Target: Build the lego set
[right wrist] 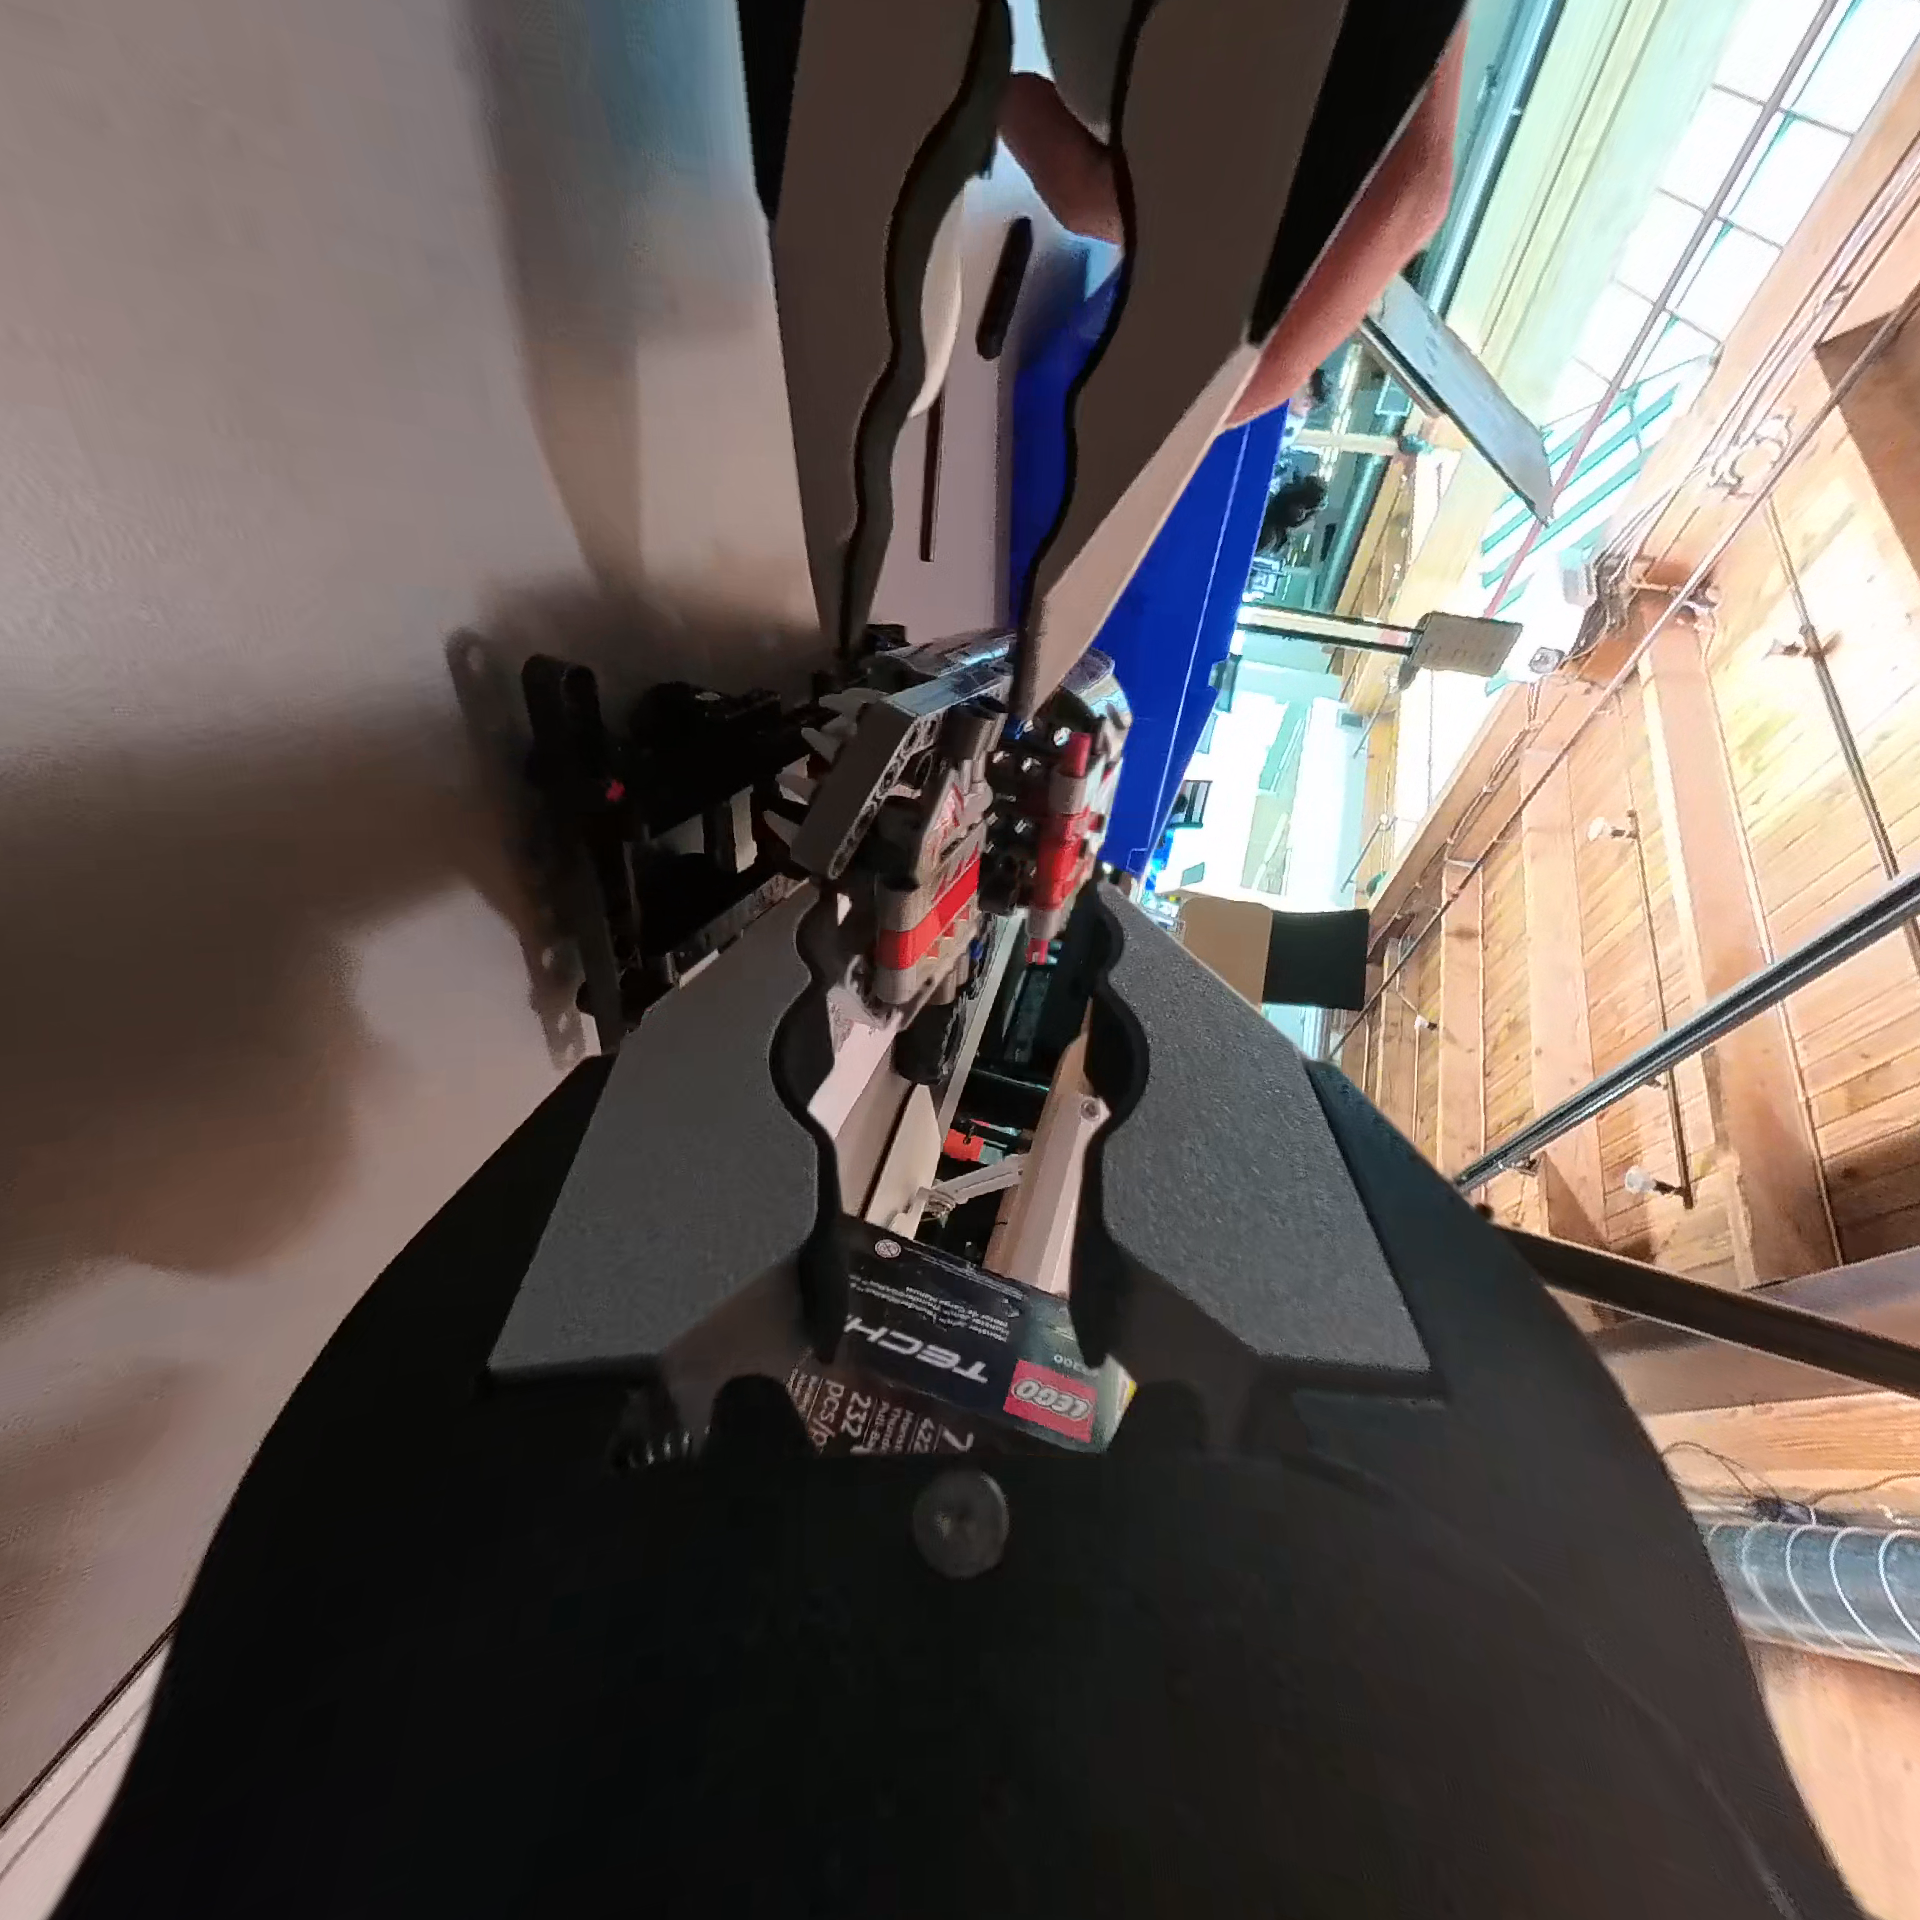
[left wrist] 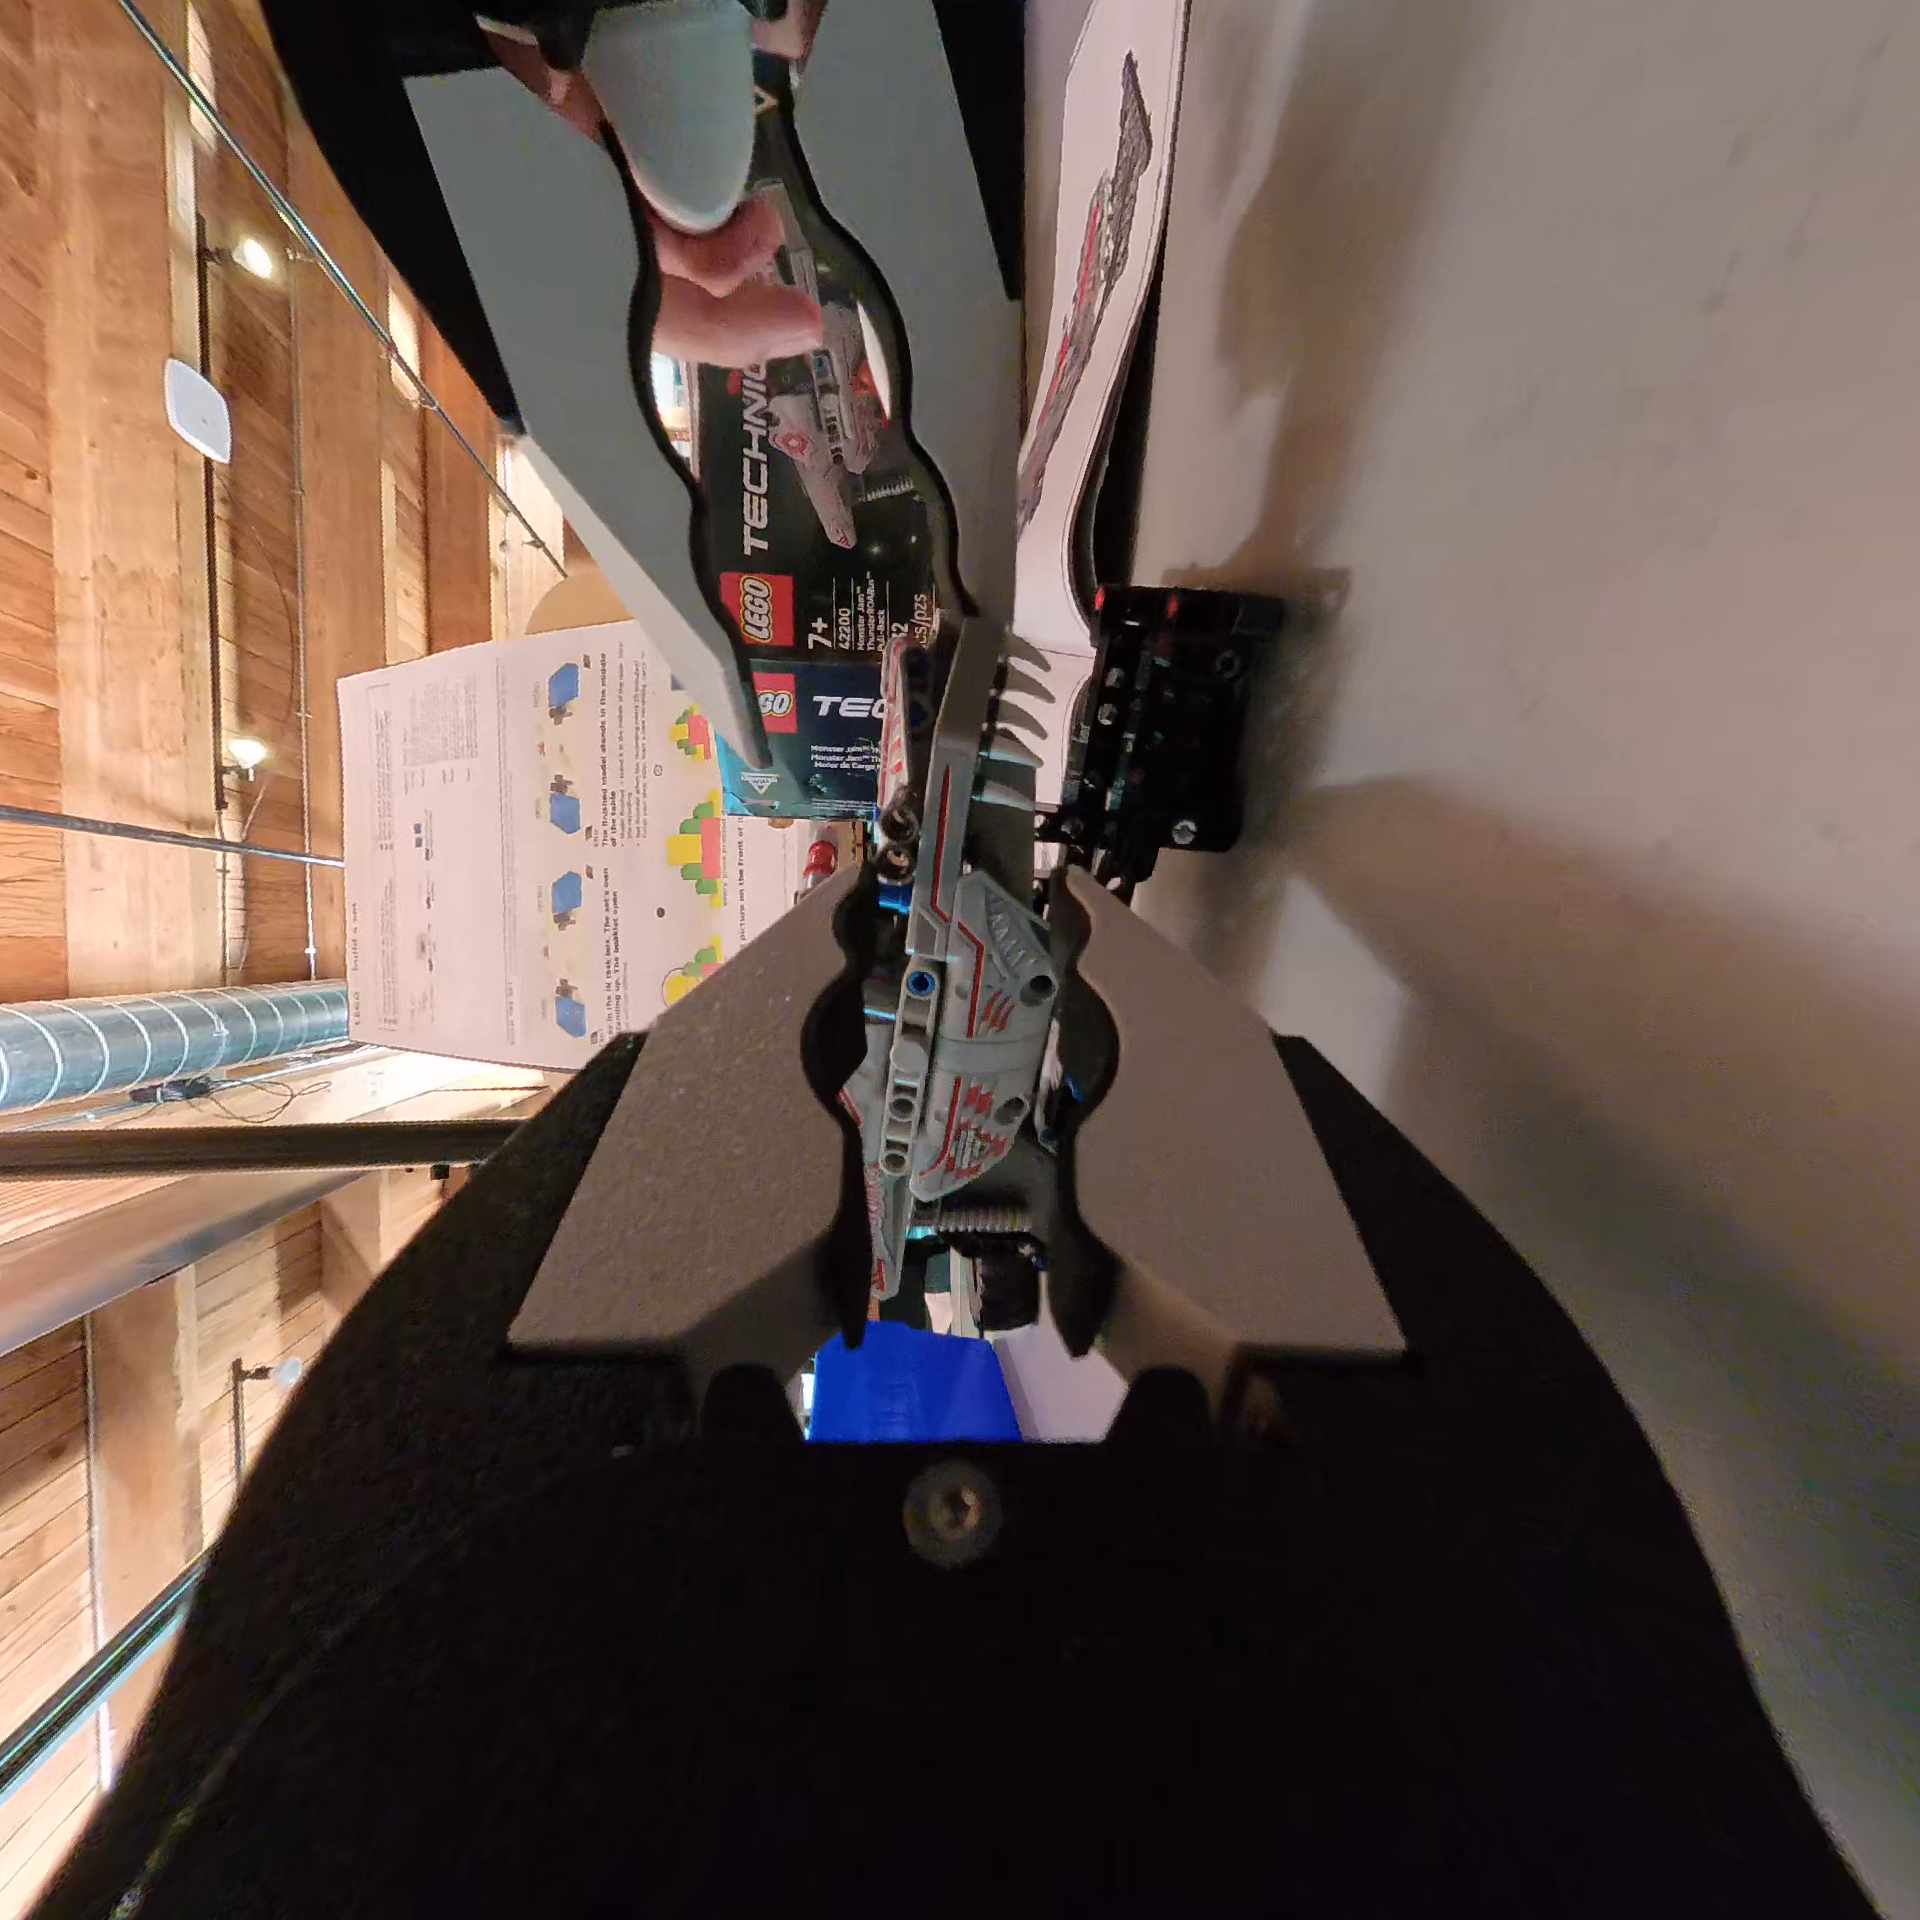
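Nearest us, our left gripper [left wrist: 961,1039] clamps the grey-and-red body shell [left wrist: 971,1049], held against the black chassis [left wrist: 1153,727] on the white table [left wrist: 1558,416]. Beyond, our right gripper [right wrist: 951,997] pinches the shell's far end. We judge we're seating it; next comes a firm, aligned press.

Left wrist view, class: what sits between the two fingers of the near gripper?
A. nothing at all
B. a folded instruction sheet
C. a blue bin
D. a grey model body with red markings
D: in the left wrist view the left gripper has its fingers on either side of the grey model body, which carries red markings; the blue bin lies behind it, nearer the camera.
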Demonstrator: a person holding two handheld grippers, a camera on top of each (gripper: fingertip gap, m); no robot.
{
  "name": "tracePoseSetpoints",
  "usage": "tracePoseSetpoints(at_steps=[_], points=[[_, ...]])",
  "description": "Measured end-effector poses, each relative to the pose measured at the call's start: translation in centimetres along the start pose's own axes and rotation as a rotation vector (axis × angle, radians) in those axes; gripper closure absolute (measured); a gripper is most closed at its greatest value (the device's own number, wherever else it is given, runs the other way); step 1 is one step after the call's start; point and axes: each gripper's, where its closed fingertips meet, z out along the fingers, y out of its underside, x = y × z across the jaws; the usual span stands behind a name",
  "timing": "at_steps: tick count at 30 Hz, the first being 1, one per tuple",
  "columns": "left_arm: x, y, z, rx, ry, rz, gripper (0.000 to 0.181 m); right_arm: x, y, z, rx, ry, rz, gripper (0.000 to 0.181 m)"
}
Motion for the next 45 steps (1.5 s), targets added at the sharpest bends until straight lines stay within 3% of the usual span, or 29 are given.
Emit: tracePoseSetpoints(at_steps=[5,11,26,29,37,42,45], points=[[-0.1,-0.2,0.4,0.003,-0.002,0.0,0.153,0.2,0.1,0.8,0.011,0.033,-0.072,0.139],[-0.4,-0.2,0.5,0.005,-0.019,-0.027,0.161,-0.5,0.0,1.6,0.012,0.037,-0.137,0.166],[-0.4,0.1,0.3,0.001,0.032,-0.083,0.154,0.1,0.1,1.9,-0.004,0.018,0.018,0.168],[-0.4,-0.2,-0.7,0.047,0.093,-0.239,0.152,0.4,-0.2,2.0,-0.002,0.023,0.01,0.169],[-1.7,-0.7,-1.9,0.128,0.211,-1.012,0.158,0.4,-0.3,2.2,-0.007,0.029,0.015,0.169],[-1.6,-0.4,-1.2,0.096,0.261,-1.301,0.165,0.6,-0.4,2.3,-0.015,0.036,0.016,0.169],[-1.4,-0.1,-1.1,0.062,0.263,-1.389,0.17,0.6,-0.3,2.4,-0.02,0.038,0.024,0.17]])
